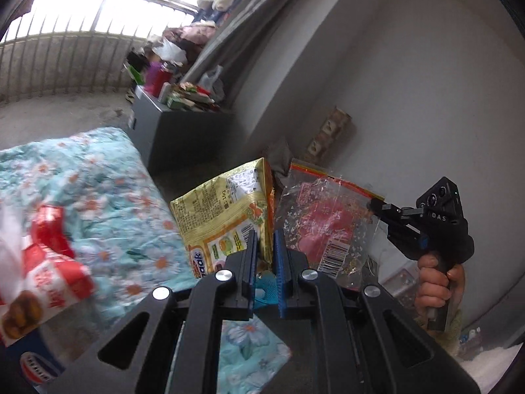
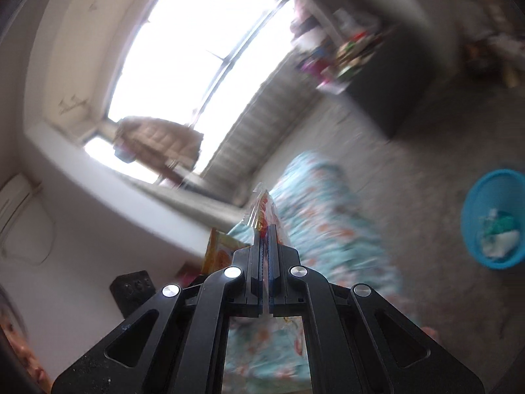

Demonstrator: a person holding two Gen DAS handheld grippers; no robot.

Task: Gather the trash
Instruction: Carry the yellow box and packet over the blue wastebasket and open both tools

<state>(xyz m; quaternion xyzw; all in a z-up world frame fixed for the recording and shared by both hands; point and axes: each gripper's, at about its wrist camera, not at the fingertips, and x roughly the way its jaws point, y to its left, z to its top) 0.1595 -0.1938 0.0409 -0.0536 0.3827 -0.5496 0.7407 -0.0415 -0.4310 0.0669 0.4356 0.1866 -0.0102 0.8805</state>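
Jaws pinch both: left gripper [image 1: 265, 246] holds a crinkly gold foil snack wrapper [image 1: 226, 210], right gripper [image 2: 264, 229] a clear plastic packet [image 2: 262, 207]. Keep both clamped until above the round blue plastic bin [image 2: 472, 197].

A floral bedspread [image 1: 98, 177] covers the bed beside a dark cabinet [image 1: 177, 131] piled with clutter, under a barred window [image 1: 82, 16]; jacket [image 2: 157, 144] on sill.
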